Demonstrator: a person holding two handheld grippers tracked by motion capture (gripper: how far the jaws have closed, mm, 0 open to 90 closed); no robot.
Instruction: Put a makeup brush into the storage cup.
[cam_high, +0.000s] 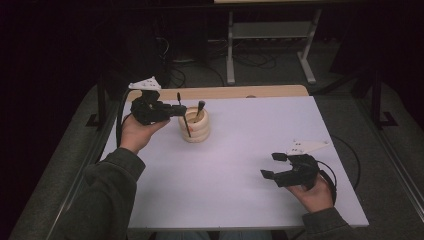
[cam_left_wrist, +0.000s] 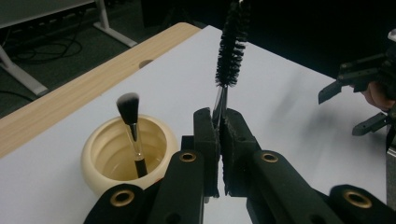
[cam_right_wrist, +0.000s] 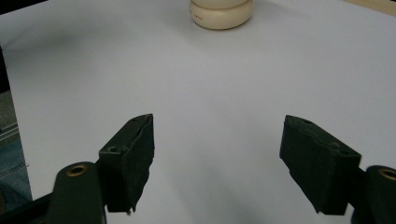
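My left gripper (cam_high: 182, 110) is shut on the thin handle of a black spiral-bristle brush (cam_high: 186, 122), held just left of a cream ribbed cup (cam_high: 196, 131). In the left gripper view the jaws (cam_left_wrist: 218, 120) pinch the handle, and the bristle head (cam_left_wrist: 231, 46) stands up above them. A fluffy makeup brush (cam_left_wrist: 128, 108) stands in the cup (cam_left_wrist: 95, 161), head up. Near the table's right front, my right gripper (cam_high: 271, 165) is open with nothing between its jaws (cam_right_wrist: 217, 140). The cup (cam_right_wrist: 222, 11) lies far ahead of it.
A white tabletop (cam_high: 240, 150) with a wooden strip (cam_high: 225, 92) along its far edge. A grey desk frame (cam_high: 270, 35) and cables lie on the floor beyond. The right gripper (cam_left_wrist: 343, 112) shows at the right of the left gripper view.
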